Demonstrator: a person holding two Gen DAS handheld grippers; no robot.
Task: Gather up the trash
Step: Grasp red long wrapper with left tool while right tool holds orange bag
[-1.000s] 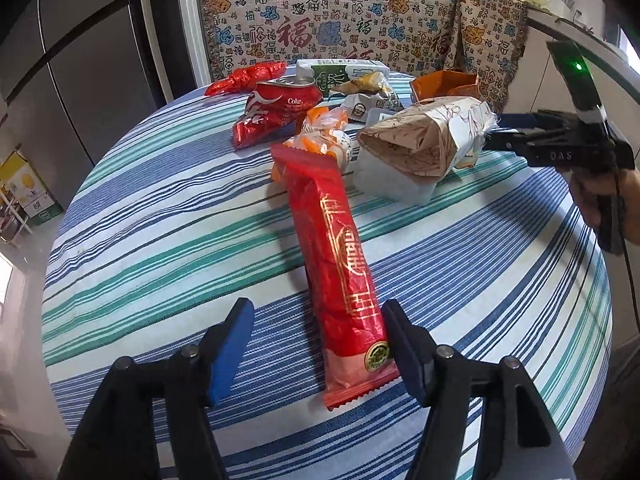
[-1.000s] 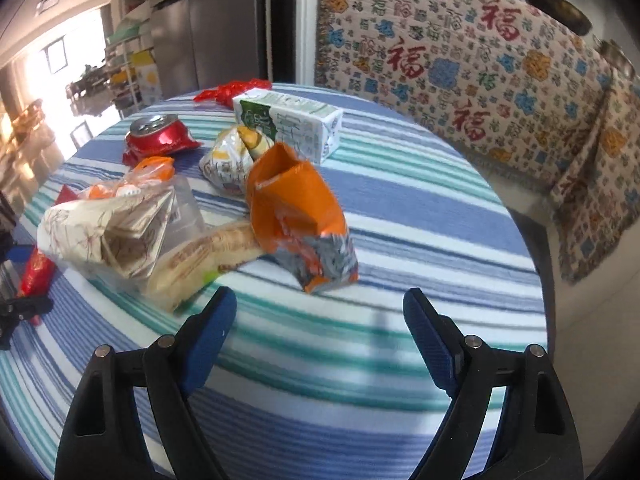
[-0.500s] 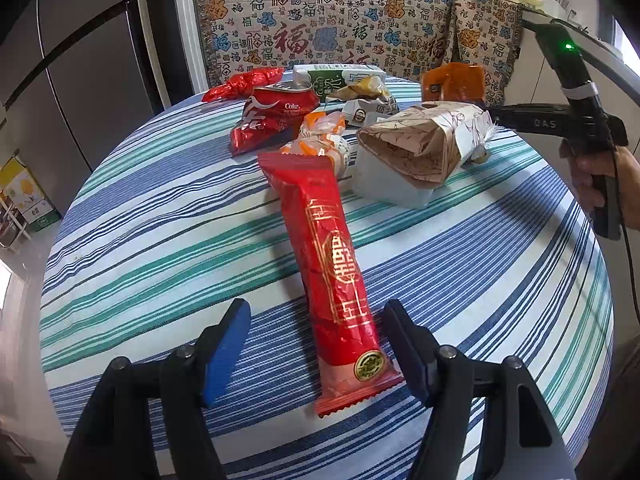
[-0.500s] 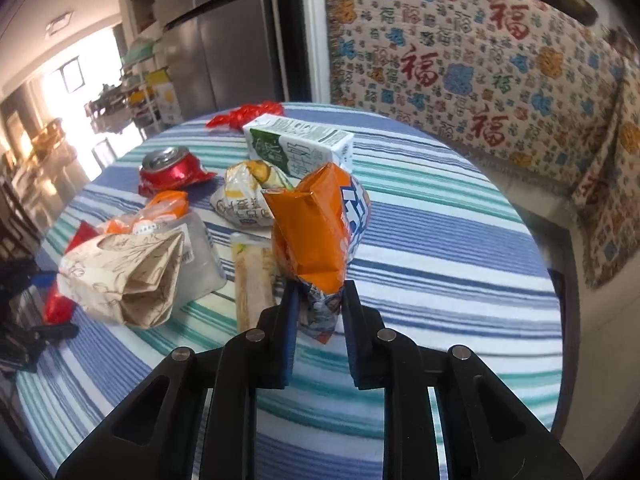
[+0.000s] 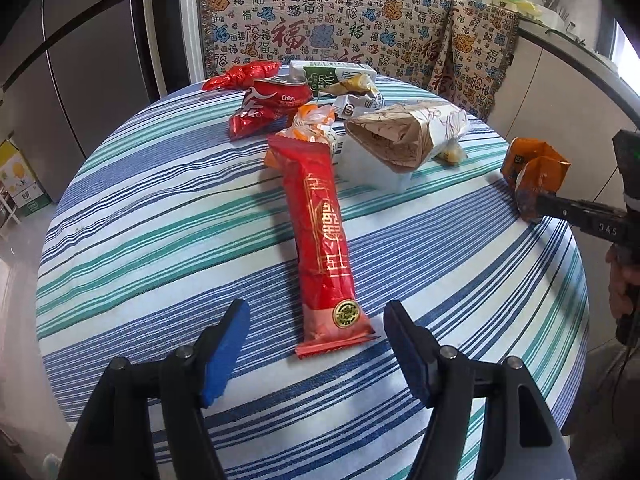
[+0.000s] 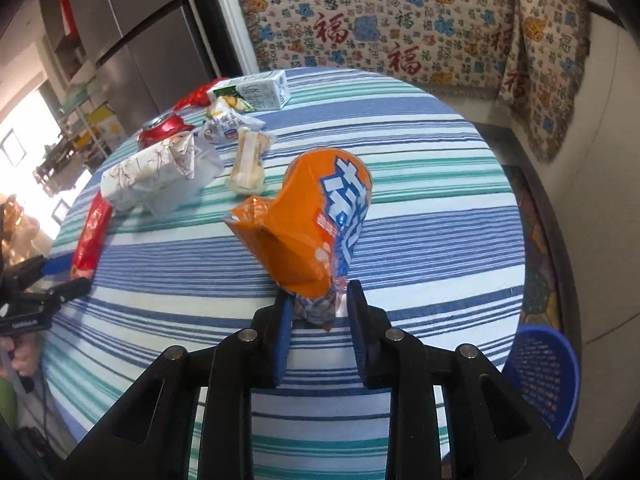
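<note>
Currently the right gripper (image 6: 318, 300) pinches the bottom seam of the orange snack bag (image 6: 316, 220), bag lifted clear above the striped tablecloth (image 6: 420, 240). Its jaws clamped down and have just eased slightly wider; the crumpled seam sits between them, both pads touching foil. Blue mesh basket (image 6: 548, 376) stands on the floor just past the table edge, lower right in the right wrist view; judged to be the drop point.

To do this step well: keep the pinch firm, as the grip is on a thin slippery seam and the bag's bulk hangs off it. Carry past the table edge and over the basket mouth before releasing. Low release is better, since an empty bag may drift.

Left gripper (image 5: 316, 356) hangs with jaws wide, empty, straddling the near end of the long red wrapper (image 5: 320, 236), not touching it. Likely next pick.

Count on the table:
- long red wrapper: one
- crushed Coke can (image 5: 276, 98): one
- twisted red foil wrapper (image 5: 240, 76): one
- green-and-white drink carton (image 5: 328, 72): one
- paper bag (image 5: 404, 134): one
- clear plastic container under it: one, partly hidden
- small crumpled wrappers: at least three, overlapping, hard to separate

In the air: one orange snack bag.
</note>
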